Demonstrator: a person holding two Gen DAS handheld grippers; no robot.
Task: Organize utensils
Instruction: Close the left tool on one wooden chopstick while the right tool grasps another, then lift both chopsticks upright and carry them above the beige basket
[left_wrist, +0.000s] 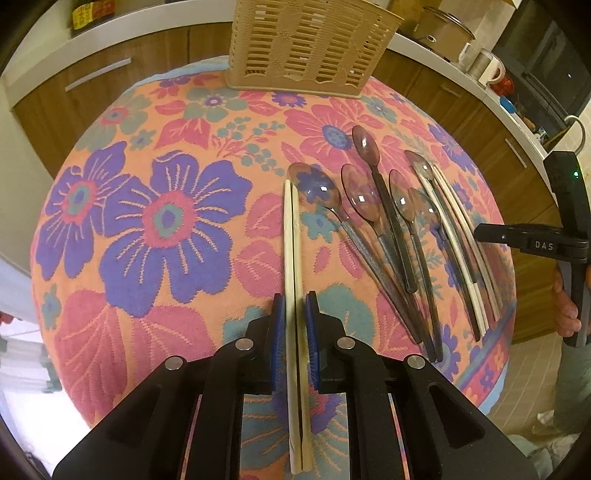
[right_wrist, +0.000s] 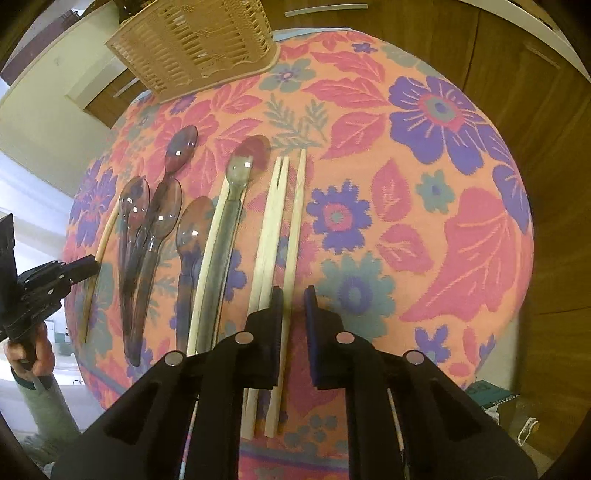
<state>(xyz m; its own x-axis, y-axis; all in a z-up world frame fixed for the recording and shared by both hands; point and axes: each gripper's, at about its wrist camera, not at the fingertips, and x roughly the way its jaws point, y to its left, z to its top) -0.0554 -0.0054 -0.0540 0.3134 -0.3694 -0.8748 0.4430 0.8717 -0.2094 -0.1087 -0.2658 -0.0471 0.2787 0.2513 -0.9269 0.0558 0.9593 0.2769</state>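
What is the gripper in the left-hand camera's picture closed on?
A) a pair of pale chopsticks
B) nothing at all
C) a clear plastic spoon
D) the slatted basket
A: in the left wrist view the left gripper has its blue pads against a pair of pale chopsticks, while the spoons lie off to the side.

**Kitchen backdrop around your round table**

You are working at a round table draped in an orange floral-patterned cloth (left_wrist: 155, 236) with purple and pink blooms. Behind it, brown wooden cabinet fronts with slim metal handles (left_wrist: 99, 75) are running under a white countertop (left_wrist: 436, 48). A white mug (left_wrist: 493, 70) and a lidded metal pot (left_wrist: 443, 27) are sitting on that counter. Pale daylight is glowing at the lower left edge.
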